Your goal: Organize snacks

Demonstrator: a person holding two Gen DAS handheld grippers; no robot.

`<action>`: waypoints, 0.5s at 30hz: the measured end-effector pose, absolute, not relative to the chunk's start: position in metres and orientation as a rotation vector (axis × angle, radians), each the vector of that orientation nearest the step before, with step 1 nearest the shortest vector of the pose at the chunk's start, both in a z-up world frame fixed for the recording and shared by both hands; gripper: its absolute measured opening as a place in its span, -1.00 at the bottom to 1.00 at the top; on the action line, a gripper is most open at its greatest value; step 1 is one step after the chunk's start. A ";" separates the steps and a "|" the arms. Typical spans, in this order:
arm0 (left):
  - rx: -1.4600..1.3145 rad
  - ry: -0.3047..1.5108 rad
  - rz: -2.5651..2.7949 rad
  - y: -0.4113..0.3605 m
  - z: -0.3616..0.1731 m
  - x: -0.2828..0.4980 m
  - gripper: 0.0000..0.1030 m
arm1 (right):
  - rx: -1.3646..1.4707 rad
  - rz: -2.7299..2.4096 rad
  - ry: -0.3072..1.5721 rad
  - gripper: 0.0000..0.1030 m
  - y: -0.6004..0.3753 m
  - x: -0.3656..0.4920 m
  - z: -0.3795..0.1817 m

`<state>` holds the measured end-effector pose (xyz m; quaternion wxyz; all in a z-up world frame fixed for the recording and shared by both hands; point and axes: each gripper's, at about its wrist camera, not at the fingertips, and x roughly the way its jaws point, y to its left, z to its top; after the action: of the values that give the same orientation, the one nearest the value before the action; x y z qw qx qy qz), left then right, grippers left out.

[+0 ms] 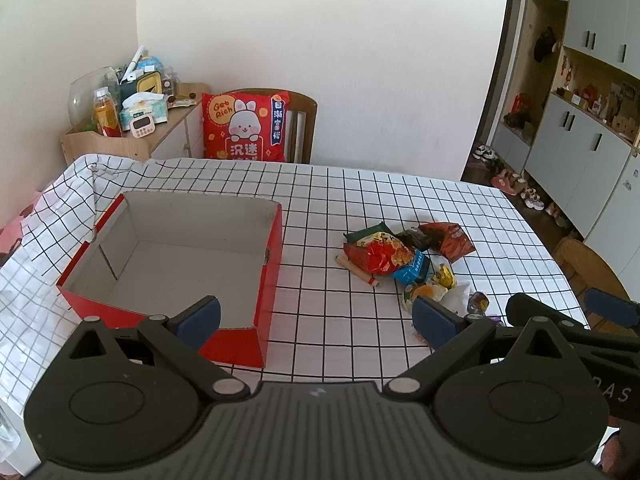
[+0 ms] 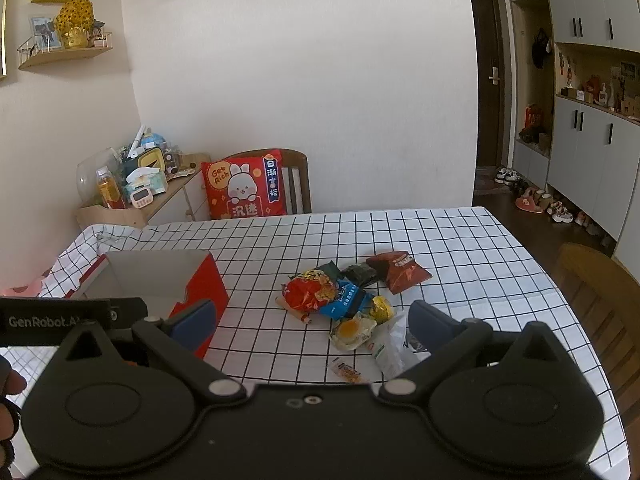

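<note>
- A loose heap of snack packets (image 1: 404, 258) lies on the checked surface (image 1: 360, 200), right of the middle in the left wrist view.
- On top of the heap sits a red crisp bag (image 2: 310, 292), with a blue packet (image 2: 348, 300) touching its right edge and a dark red bag (image 2: 400, 272) at the far side.
- A thin brown stick snack (image 1: 358, 271) pokes out from under the red bag toward the box.
- Nearest the cameras lie a fried-egg packet (image 2: 352, 332), a white wrapper (image 2: 390, 346) and, apart from the heap, a small flat sachet (image 2: 348, 372).
- A red cardboard box (image 1: 272, 264), open at the top with a bare pale inside, stands left of the heap, well apart from it.
- The left gripper (image 1: 316, 320) hangs over the near edge between box and heap, its blue-padded fingers (image 1: 198, 320) wide apart and holding nothing.
- The right gripper (image 2: 312, 322) points at the heap, its fingers (image 2: 430, 326) likewise spread and empty.
- Beyond the surface a chair holds a red rabbit cushion (image 1: 246, 126).
</note>
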<state>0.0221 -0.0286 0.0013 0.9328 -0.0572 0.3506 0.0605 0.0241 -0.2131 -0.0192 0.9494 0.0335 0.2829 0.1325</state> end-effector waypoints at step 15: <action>-0.114 0.765 0.096 -0.057 -0.016 0.052 0.99 | 0.071 0.276 0.610 0.98 -0.246 0.046 -0.034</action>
<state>0.0523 -0.0572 -0.0160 0.9251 -0.0555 0.3728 0.0469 0.0459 -0.2459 -0.0340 0.9439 0.0349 0.2992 0.1353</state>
